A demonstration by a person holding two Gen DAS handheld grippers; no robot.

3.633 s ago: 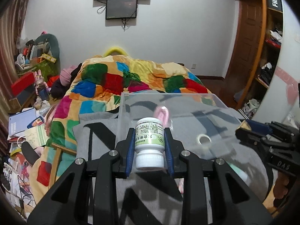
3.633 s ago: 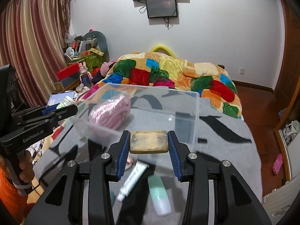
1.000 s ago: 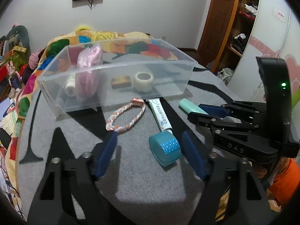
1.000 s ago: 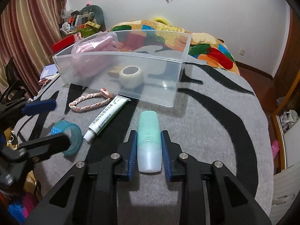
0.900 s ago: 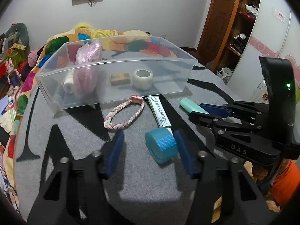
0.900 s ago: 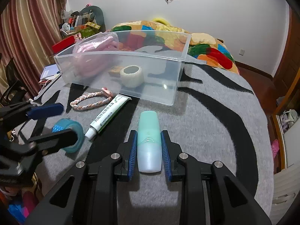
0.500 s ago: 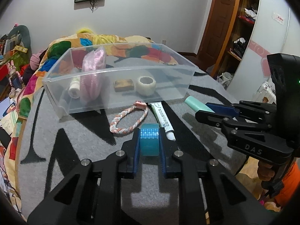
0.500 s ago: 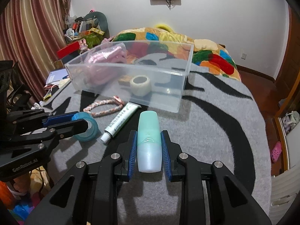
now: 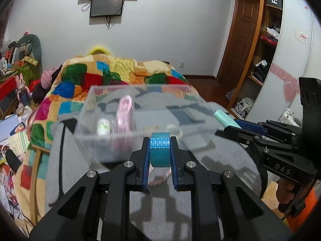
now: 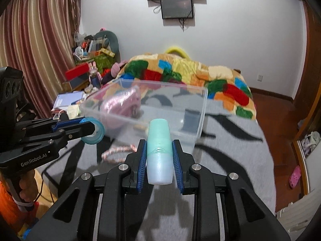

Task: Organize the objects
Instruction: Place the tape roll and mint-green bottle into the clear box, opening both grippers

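Tongs clamp teal tape (image 9: 160, 149) left and mint bottle (image 10: 159, 150) right, before clear bin (image 10: 198, 118) holding seemingly pink pouch (image 10: 122, 104).

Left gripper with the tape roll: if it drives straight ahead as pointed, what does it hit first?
Most likely the near wall of the clear plastic bin, which sits directly beyond the blue tape roll held in the left gripper. Depth is unclear; if it is high enough, it could pass over the rim instead.
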